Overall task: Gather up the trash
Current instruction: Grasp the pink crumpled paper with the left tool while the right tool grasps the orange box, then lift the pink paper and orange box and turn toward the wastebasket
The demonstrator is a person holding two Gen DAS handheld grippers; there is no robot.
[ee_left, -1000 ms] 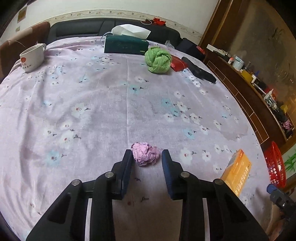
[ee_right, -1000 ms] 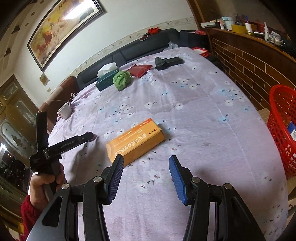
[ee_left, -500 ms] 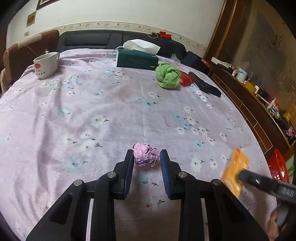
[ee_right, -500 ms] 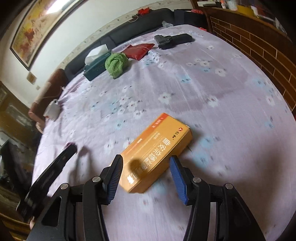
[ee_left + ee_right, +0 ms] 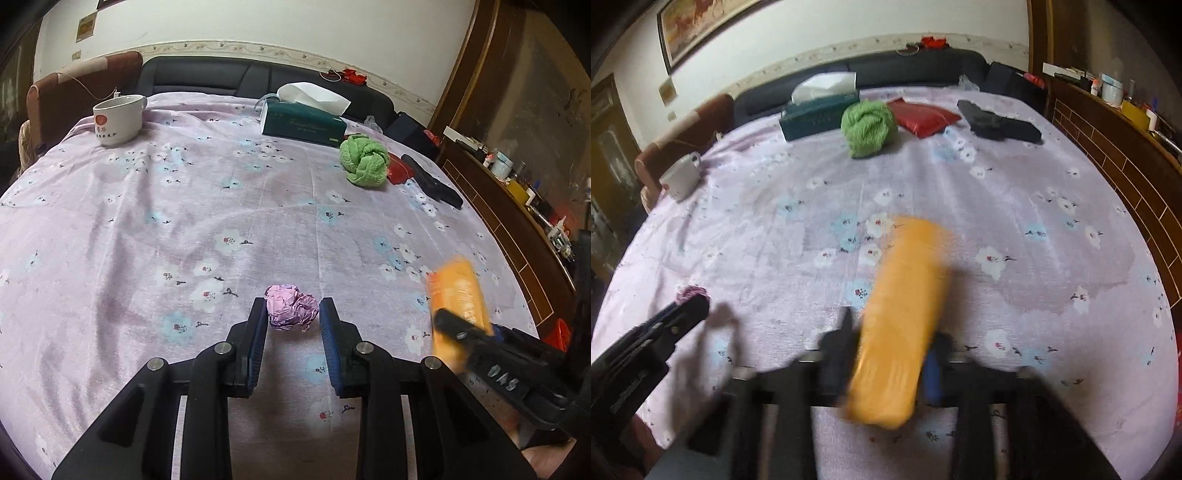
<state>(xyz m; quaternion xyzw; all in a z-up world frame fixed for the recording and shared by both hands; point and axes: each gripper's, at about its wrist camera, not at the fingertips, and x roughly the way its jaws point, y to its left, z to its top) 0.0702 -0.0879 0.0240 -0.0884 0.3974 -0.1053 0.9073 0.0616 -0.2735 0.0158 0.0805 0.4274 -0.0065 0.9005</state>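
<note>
Since half a second ago the right gripper [image 5: 890, 354] has closed its jaws on the orange box [image 5: 905, 317], now blurred and seemingly lifting near the counter's near right edge. Meanwhile the left gripper [image 5: 291, 325] has narrowed its jaws around the crumpled pink paper [image 5: 291, 310] at the near edge, though not yet pinching it. Gripped near one end, the long box could swing and slip out; the light paper may squirt forward when squeezed.

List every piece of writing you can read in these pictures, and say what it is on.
"DAS": right gripper body, seen upside down.
Tissue box: faint script, unreadable.
Mug: red logo, dark characters, too small.
Orange box: blurred, unreadable.
</note>
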